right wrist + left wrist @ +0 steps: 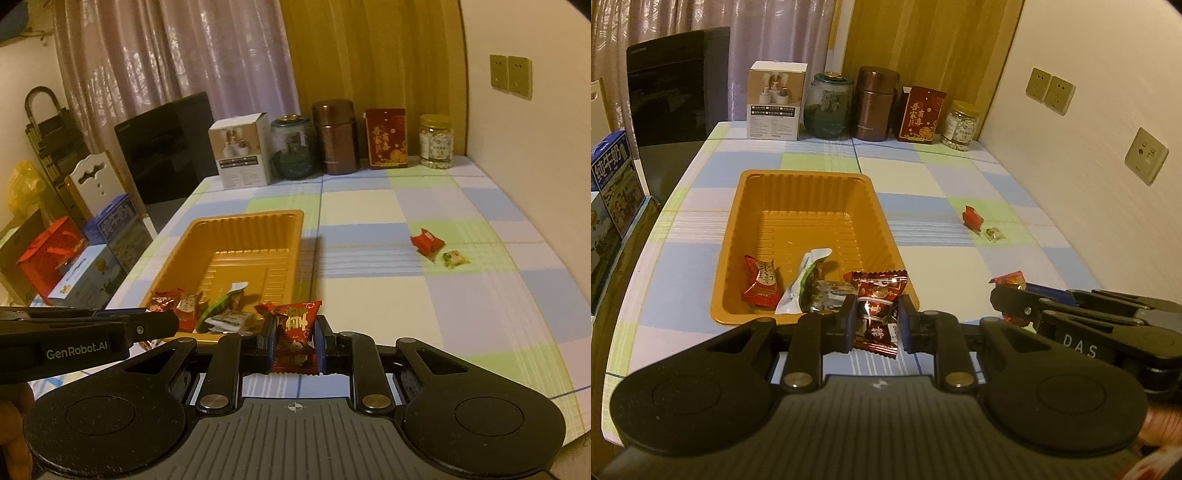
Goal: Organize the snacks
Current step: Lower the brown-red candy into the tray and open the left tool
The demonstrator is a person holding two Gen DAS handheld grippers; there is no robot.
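An orange plastic tray (753, 236) (207, 240) lies on the checked tablecloth and holds a red snack (761, 286), a green-white packet (809, 280) and a grey packet (833, 291) at its near end. My left gripper (876, 319) is shut on a dark red snack packet (879, 314) just at the tray's near right corner. My right gripper (295, 334) is shut on a bright red snack packet (297, 332), right of the tray's near end. A red candy (972, 217) (426, 240) and a small green candy (994, 233) (455, 258) lie on the cloth to the right.
A white box (775, 99), a glass jar (829, 107), a brown canister (875, 103), a red tin (921, 114) and a clear jar (961, 125) line the table's far edge. Milk cartons (613, 184) stand left. A wall (1089, 184) bounds the right.
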